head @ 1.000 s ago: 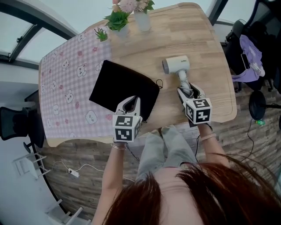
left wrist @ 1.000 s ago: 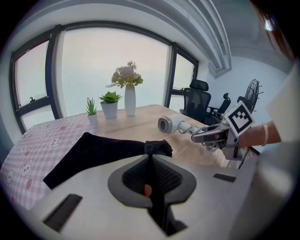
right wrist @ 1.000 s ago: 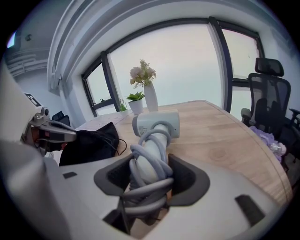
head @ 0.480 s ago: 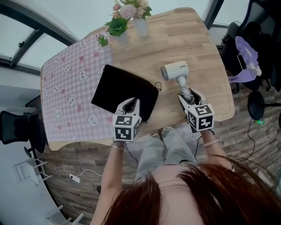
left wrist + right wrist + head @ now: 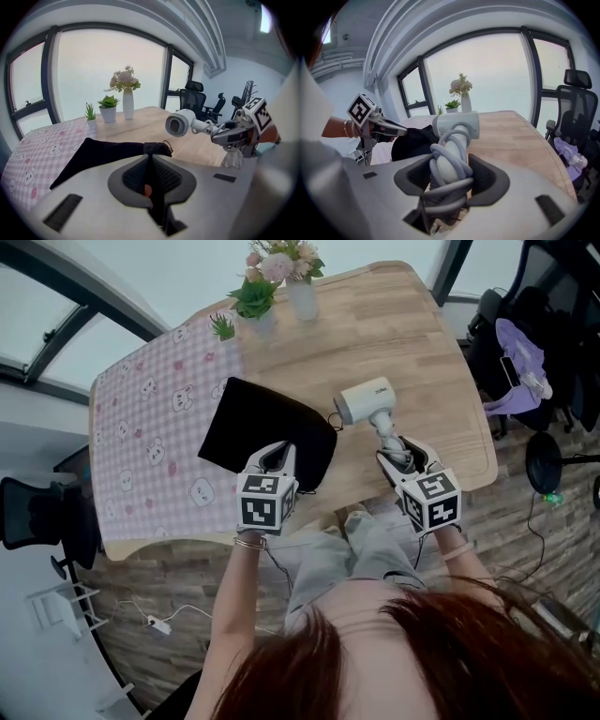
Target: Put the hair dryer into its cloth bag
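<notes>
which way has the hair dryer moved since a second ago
Yes. The hair dryer, held by the right gripper, has shifted left toward the cloth bag, its head now by the drawstring corner.

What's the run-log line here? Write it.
left gripper: shut on cloth bag edge | right gripper: shut on hair dryer handle | hair dryer: off table, beside bag opening | not yet bagged

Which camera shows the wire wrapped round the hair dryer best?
The right gripper view: the wire coils round the hair dryer handle, close up in the right gripper. The head view shows it tiny; the left gripper view mostly shows the dryer's mouth.
</notes>
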Available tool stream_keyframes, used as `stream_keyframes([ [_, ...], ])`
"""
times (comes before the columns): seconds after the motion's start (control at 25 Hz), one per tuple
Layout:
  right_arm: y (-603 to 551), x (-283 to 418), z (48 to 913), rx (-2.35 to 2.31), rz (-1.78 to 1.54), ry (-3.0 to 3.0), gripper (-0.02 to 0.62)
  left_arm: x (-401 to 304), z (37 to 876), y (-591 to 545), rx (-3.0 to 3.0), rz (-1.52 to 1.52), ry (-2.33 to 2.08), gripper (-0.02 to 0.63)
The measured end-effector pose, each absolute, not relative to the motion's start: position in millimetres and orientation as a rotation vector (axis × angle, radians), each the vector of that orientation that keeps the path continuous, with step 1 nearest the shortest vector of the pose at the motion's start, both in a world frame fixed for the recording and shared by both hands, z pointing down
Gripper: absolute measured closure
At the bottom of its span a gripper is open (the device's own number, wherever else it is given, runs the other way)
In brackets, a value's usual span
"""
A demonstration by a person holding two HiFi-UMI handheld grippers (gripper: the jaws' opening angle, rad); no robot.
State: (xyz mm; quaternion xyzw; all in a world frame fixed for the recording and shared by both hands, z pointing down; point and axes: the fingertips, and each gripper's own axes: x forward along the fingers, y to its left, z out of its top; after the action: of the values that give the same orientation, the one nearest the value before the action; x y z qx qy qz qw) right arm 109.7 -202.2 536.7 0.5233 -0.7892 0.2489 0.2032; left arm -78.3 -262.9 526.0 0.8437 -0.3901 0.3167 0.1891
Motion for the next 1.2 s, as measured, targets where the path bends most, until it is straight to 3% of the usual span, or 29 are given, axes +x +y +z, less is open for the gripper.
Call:
stream_keyframes([
  [1.2, -137.9, 59.0, 523.3, 1.163, 0.622, -2.261, 0.372, -81.5, 511.3, -264.8, 2.391, 0.855, -1.056, 0.58],
])
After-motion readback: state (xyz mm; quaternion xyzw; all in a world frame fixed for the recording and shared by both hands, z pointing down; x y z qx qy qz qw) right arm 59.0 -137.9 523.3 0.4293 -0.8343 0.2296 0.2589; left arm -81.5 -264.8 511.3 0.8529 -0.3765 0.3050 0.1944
